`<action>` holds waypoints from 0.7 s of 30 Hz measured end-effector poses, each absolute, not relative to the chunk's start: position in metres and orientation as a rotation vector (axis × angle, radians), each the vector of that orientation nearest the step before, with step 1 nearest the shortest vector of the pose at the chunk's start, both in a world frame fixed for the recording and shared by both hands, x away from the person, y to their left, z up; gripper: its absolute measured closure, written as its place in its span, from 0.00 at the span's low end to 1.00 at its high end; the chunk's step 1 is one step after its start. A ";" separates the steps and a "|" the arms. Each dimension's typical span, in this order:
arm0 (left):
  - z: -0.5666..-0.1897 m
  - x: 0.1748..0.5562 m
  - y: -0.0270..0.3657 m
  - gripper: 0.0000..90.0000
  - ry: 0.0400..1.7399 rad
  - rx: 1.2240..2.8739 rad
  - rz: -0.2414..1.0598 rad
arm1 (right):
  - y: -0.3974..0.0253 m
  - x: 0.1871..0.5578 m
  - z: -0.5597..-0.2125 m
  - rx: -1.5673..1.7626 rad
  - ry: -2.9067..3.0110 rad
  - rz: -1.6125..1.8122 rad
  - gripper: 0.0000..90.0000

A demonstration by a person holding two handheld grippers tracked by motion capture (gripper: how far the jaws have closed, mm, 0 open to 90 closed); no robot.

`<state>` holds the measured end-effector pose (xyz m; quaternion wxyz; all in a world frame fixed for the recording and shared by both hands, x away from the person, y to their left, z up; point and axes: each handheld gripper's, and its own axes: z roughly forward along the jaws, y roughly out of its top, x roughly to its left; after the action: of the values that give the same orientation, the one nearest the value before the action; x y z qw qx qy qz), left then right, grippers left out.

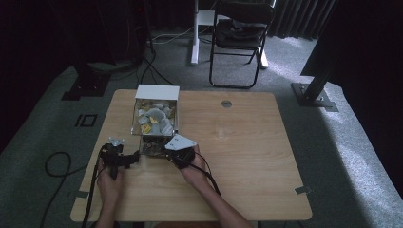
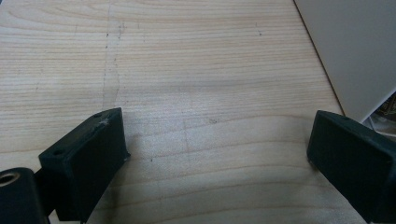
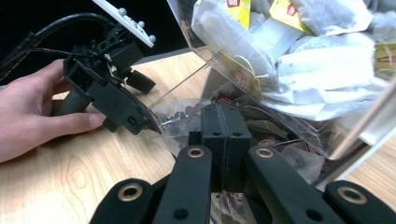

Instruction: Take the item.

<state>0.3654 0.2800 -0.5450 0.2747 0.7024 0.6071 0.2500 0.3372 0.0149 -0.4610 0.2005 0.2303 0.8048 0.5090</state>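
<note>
A clear-walled organiser box (image 1: 157, 92) with a white back stands on the wooden table (image 1: 237, 156). White and yellow tea bags (image 1: 154, 118) fill its upper tier (image 3: 317, 65). Darker packets (image 3: 261, 126) lie in its lower front tray (image 1: 151, 146). My right gripper (image 3: 224, 135) is at that tray's mouth, jaws pressed together; I see nothing between them. In the high view it (image 1: 167, 151) sits at the box's front right. My left gripper (image 2: 219, 135) hovers open over bare wood beside the box's white wall (image 2: 355, 51), left of the tray (image 1: 133, 159). A hand (image 3: 32, 116) holds it.
A black folding chair (image 1: 240, 33) and a white post (image 1: 195, 33) stand beyond the table. A dark stand's base (image 1: 313, 92) is at the far right. A round grommet (image 1: 226, 103) is set in the tabletop. Cable loops (image 1: 54, 164) lie on the floor at left.
</note>
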 end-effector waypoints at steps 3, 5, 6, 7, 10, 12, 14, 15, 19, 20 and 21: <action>-0.545 0.365 0.280 0.06 1.632 1.888 0.672 | 0.010 0.335 -0.459 0.641 2.251 1.430 1.00; -0.545 0.365 0.280 0.06 1.632 1.888 0.672 | 0.009 0.334 -0.458 0.641 2.251 1.437 1.00; -0.545 0.365 0.280 0.06 1.632 1.889 0.672 | 0.006 0.333 -0.456 0.638 2.248 1.437 1.00; -0.545 0.365 0.280 0.06 1.632 1.888 0.672 | 0.005 0.333 -0.455 0.634 2.246 1.437 1.00; -0.545 0.365 0.280 0.06 1.632 1.889 0.672 | 0.001 0.332 -0.453 0.633 2.246 1.443 1.00; -0.545 0.365 0.280 0.06 1.632 1.888 0.672 | -0.003 0.331 -0.452 0.633 2.241 1.445 1.00; -0.545 0.365 0.280 0.06 1.632 1.888 0.672 | -0.007 0.329 -0.451 0.629 2.234 1.448 1.00; -0.545 0.365 0.280 0.06 1.632 1.889 0.672 | -0.008 0.328 -0.450 0.626 2.230 1.449 1.00; -0.545 0.365 0.280 0.06 1.632 1.889 0.672 | -0.015 0.324 -0.447 0.620 2.218 1.452 1.00; -0.545 0.365 0.280 0.06 1.632 1.889 0.672 | -0.015 0.324 -0.447 0.620 2.218 1.452 1.00; -0.545 0.365 0.280 0.06 1.632 1.888 0.672 | -0.017 0.323 -0.446 0.618 2.216 1.453 1.00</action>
<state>0.3654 0.2800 -0.5450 0.2747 0.7024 0.6072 0.2500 0.3232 -0.0168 -0.4458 0.2090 0.2223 0.7964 0.5221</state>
